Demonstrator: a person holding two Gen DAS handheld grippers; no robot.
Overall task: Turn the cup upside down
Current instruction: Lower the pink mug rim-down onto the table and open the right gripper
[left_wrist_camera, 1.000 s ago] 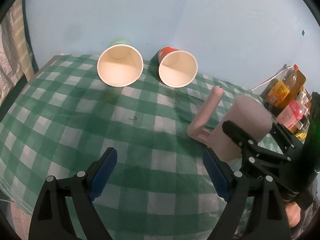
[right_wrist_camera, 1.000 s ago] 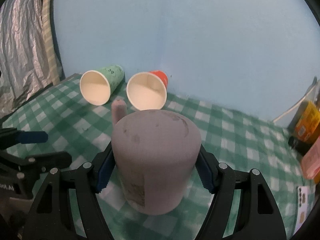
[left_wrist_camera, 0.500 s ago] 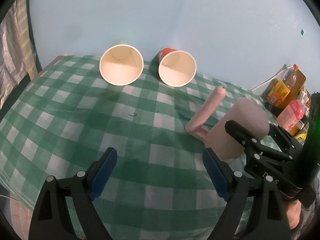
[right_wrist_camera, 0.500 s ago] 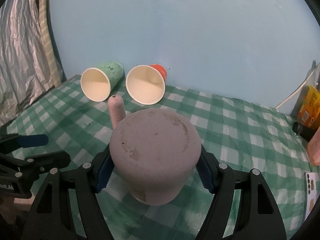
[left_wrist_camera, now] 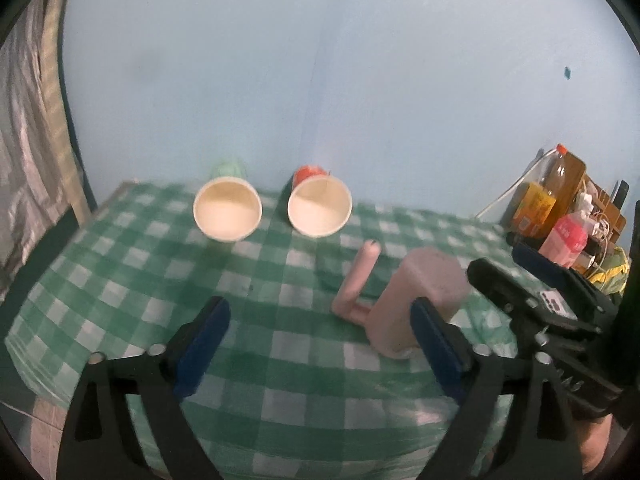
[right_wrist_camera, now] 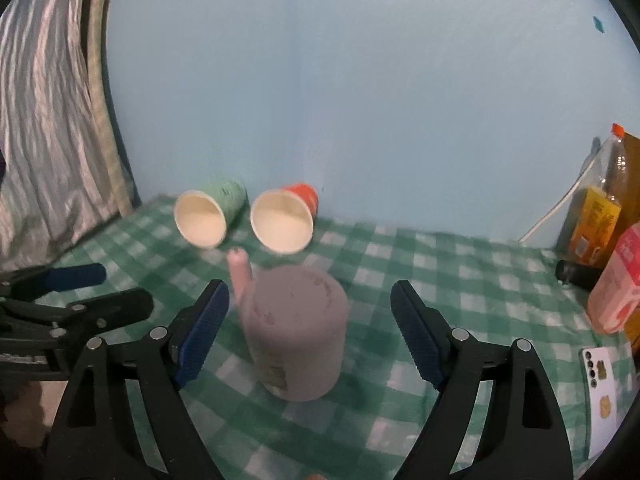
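The pink cup [right_wrist_camera: 298, 332] stood upside down on the bench [right_wrist_camera: 460, 292], its closed base facing up and its rim on the green-and-white checked cloth. Its handle [right_wrist_camera: 240, 276] stuck out toward 11 o'clock of the body in the right wrist view; in the left wrist view the same cup [left_wrist_camera: 416, 300] sat at about 3 o'clock of centre, its handle [left_wrist_camera: 358, 284] pointing off to the left.

The right tool [right_wrist_camera: 310, 334] was spread wide open, with a blue pad [right_wrist_camera: 202, 332] on either side of the cup and a clear gap between each pad and the cup wall. It held nothing.

The left tool [left_wrist_camera: 320, 354] was likewise open and held nothing, its blue pads [left_wrist_camera: 202, 348] over bare cloth at 6 o'clock in its own view. The right-hand pad crossed in front of the cup's lower edge in that view; whether it touched could not be told.

At 12 o'clock, near the blue wall, two paper cups lay on their sides with their mouths toward the cameras: a green paper cup [right_wrist_camera: 208, 214] on the left and a red paper cup [right_wrist_camera: 286, 218] just beside it. At 3 o'clock stood a bottle [right_wrist_camera: 610, 184], a yellow carton [right_wrist_camera: 592, 224] and a pink carton [right_wrist_camera: 616, 284], with a phone [right_wrist_camera: 600, 384] lying on the cloth nearer the camera.
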